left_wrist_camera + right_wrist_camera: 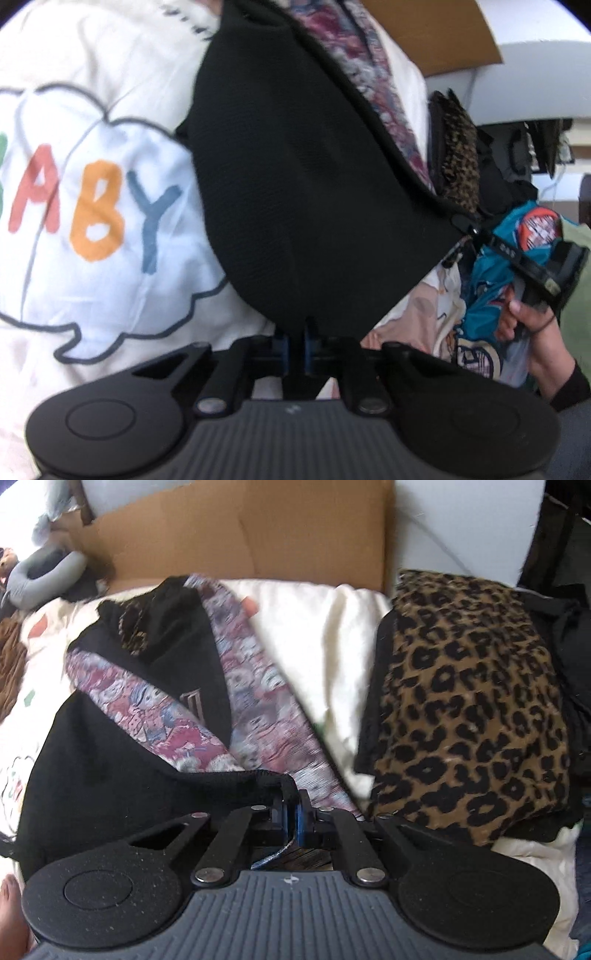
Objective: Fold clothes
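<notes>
Both claws are clamped on the same black knit garment with a patterned purple-and-pink lining [314, 177]. In the left wrist view, the left claw [295, 339] has its blue-padded fingers [282, 345] pressed together on the lower edge of the cloth, which rises from the grip as a dark sheet filling the middle of the view. In the right wrist view, the right claw [291, 816] pinches a ribbed black hem between its own closed blue pads [301, 821], and the garment spreads away to the left, its lining folded outward in two bands.

Just behind the black cloth in the left view lies a cream bedsheet printed with a cloud and the coloured letters "BABY" [92, 206]. To the right, the right claw appears again from outside, held by the person's right hand [524, 317], its tip meeting a corner of the black garment. Near that hand lies a bright teal printed fabric [495, 280].

Beside the garment in the right view sits a folded leopard-print fleece [476, 709] on a cream quilt [325, 653]. Farther back stands a brown cardboard sheet [258, 535], with a grey U-shaped neck pillow [44, 572] at far left.
</notes>
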